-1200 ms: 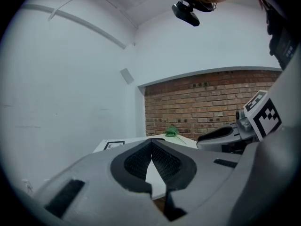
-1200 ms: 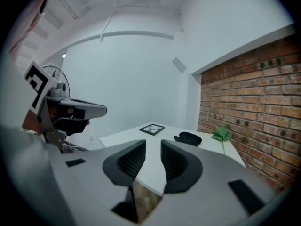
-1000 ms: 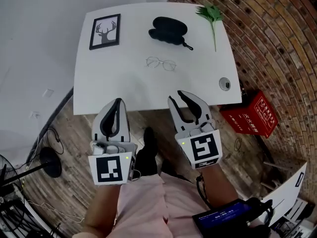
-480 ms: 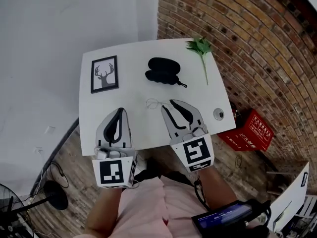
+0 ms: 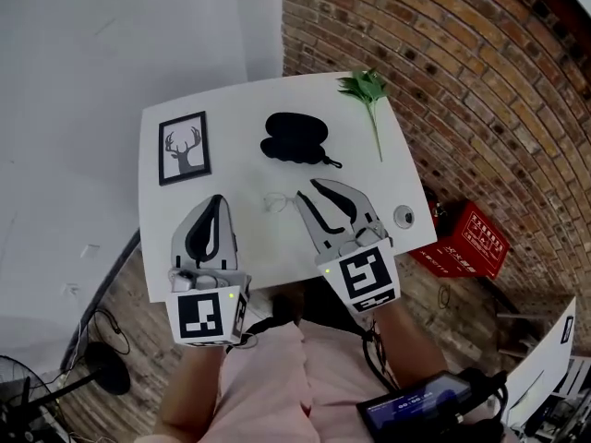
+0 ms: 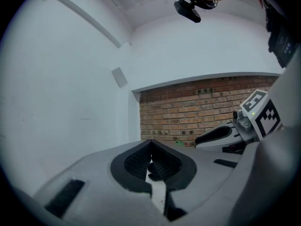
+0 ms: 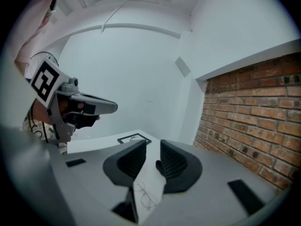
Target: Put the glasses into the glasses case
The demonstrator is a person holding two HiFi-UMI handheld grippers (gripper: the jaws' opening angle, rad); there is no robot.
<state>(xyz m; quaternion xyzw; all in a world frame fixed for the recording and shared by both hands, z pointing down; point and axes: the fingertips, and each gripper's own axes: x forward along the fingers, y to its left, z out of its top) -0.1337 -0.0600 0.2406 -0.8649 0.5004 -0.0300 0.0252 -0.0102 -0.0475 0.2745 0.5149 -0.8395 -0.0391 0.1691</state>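
The person stands at the near edge of the white table (image 5: pixel 235 178) and holds both arms forward, 1 gripper in each hand. The hands themselves are hidden under the marker cubes.

The left gripper (image 5: pixel 217 201) points toward 12 o'clock and hangs over the near part of the table. Its 2 jaws are closed, tip against tip, and nothing is between them.

The right gripper (image 5: pixel 309 189) points toward about 11 o'clock, a little downward. Its jaws stand clearly apart and grip nothing. The right gripper view shows the tabletop through the gap.

The glasses (image 5: pixel 278 201) lie flat on the table, just at 9 o'clock from the right gripper's tips. From the right gripper's own camera they appear below the gap of the jaws, and the pads do not touch them.

The black glasses case (image 5: pixel 295 137) lies on the table at 12 o'clock from the glasses, apart from them. A framed deer picture (image 5: pixel 183 147) lies at 9 o'clock from the case, and a green sprig (image 5: pixel 367 89) at 2 o'clock.
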